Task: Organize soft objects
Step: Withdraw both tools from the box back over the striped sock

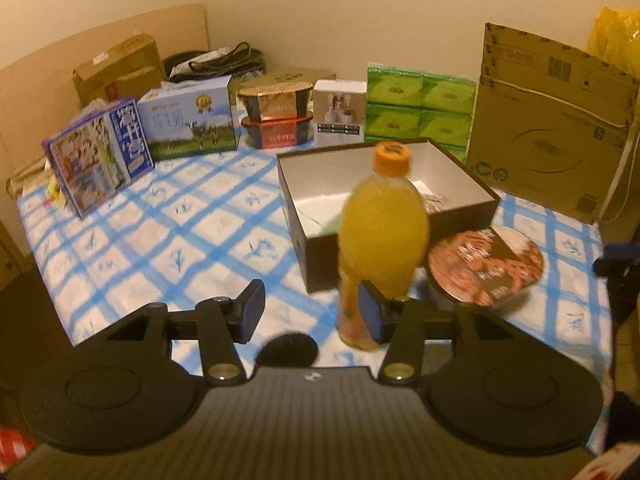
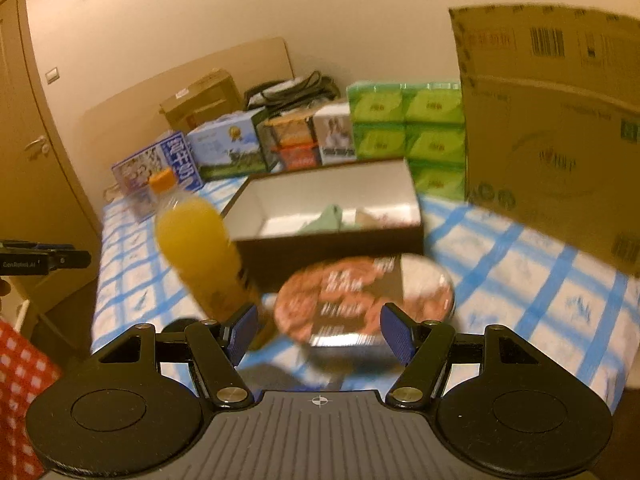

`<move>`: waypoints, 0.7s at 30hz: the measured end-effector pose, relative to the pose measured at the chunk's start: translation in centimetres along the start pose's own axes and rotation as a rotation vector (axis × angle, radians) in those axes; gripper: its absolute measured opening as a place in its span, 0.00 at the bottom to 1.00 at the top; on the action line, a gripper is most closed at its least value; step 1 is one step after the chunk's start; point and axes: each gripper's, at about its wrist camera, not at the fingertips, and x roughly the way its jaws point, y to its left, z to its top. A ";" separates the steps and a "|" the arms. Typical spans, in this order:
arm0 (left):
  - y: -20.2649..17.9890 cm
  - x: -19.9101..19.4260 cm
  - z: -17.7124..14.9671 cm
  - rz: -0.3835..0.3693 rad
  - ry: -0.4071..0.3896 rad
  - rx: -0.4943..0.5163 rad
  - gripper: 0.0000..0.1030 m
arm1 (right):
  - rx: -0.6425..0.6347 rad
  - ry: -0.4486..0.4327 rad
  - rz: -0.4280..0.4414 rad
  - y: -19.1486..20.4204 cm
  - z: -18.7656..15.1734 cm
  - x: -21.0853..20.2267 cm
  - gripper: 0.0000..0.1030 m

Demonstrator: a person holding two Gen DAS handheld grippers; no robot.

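Judged partly done: found soft green cloth (image 2: pixel 329 216) already inside box (image 1: pixel 352 216), saw bottle (image 1: pixel 382 236) and bowl (image 1: pixel 486 266) just before box, kept left tongs (image 1: pixel 314 316) and right tongs (image 2: pixel 320 330) open, gripping nothing.

A bottle (image 1: pixel 382 236) and a bowl (image 1: pixel 486 266) stand before the open box (image 1: pixel 320 256), cartons behind.

left wrist: low, near table (image 1: pixel 160 216) | right wrist: similar—probably nearer | shared: box (image 1: pixel 312 248), bottle (image 1: pixel 382 236)
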 end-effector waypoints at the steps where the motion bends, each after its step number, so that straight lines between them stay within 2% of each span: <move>1: -0.2 -0.4 -0.4 -0.003 0.002 -0.009 0.48 | 0.004 0.008 0.002 0.3 -0.7 -0.3 0.66; 4: -1.3 -2.1 -2.1 -0.012 0.010 -0.032 0.52 | 0.010 0.031 0.005 1.1 -2.8 -1.2 0.66; 11: -2.6 -4.6 -6.4 -0.020 0.038 -0.085 0.53 | -0.008 0.108 0.012 2.4 -7.6 -2.2 0.66; 21: -2.5 -5.7 -11.6 0.005 0.118 -0.159 0.54 | -0.032 0.220 0.025 3.6 -12.5 -1.8 0.66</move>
